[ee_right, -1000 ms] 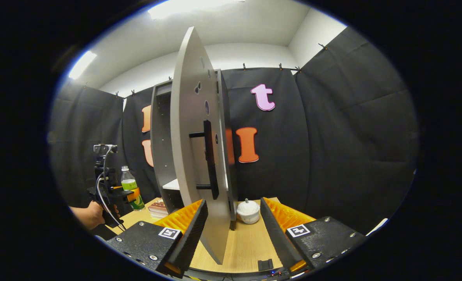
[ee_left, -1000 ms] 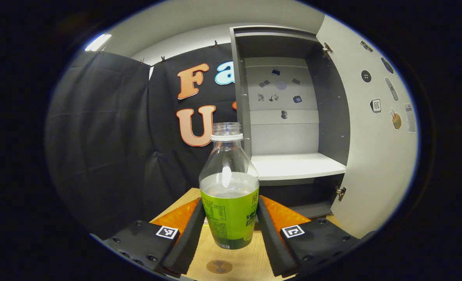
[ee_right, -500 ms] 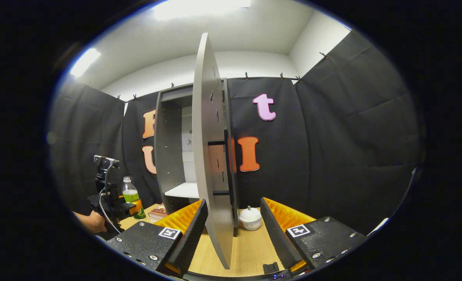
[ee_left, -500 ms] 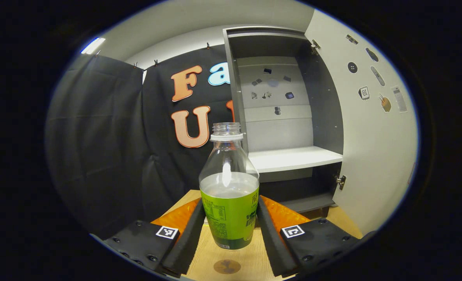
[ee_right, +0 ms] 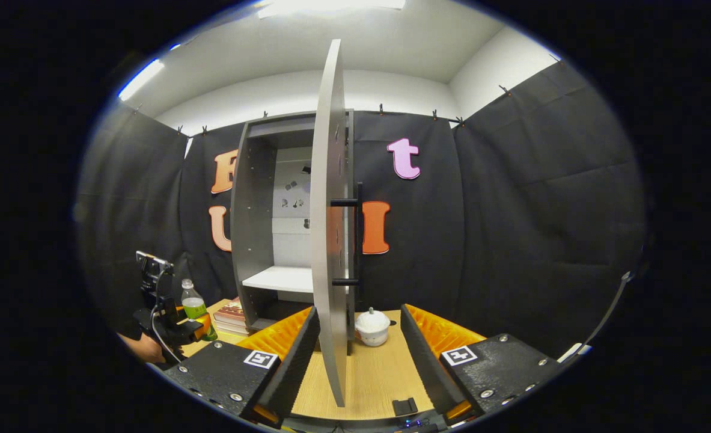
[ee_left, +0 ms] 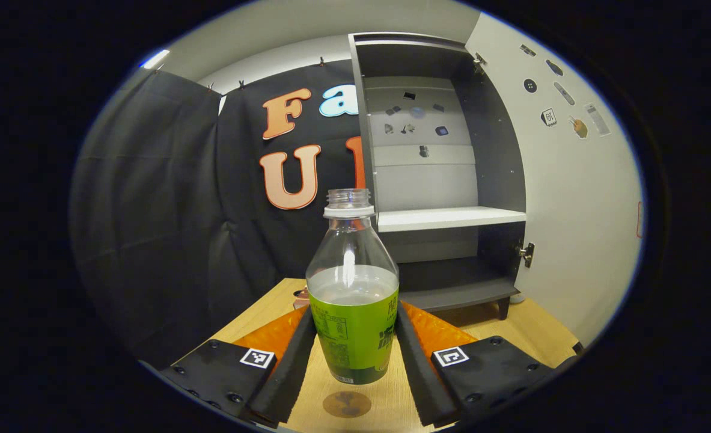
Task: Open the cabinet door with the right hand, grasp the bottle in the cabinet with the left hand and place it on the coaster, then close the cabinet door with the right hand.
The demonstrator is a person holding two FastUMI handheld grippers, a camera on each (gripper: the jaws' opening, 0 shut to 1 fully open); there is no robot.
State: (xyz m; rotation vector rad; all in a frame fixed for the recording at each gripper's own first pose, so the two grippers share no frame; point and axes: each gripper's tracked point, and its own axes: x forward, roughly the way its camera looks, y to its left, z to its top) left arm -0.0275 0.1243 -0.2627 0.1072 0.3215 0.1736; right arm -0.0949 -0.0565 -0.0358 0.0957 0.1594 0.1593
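left gripper view, l to r: left gripper (ee_left: 353,355) closed on clear plastic bottle w/ green label (ee_left: 353,300), both fingers (ee_left: 289,367) pressing its sides, bottle upright w/ its base above the round brown coaster (ee_left: 347,404) on the light wood table (ee_left: 529,328). behind and to the right, grey cabinet (ee_left: 439,168), white shelf bare, grey door w/ stickers (ee_left: 571,198) swung wide.

right gripper view, l to r: a hand (ee_right: 145,347) w/ the left gripper and bottle (ee_right: 196,308) near table's left edge, stacked books (ee_right: 230,316) just beside cabinet base, door (ee_right: 328,240) edge-on between the right gripper (ee_right: 355,355) fingers, jaws wide apart, not touching it, holding nothing. small white lidded pot (ee_right: 372,326) beyond, free table around it.
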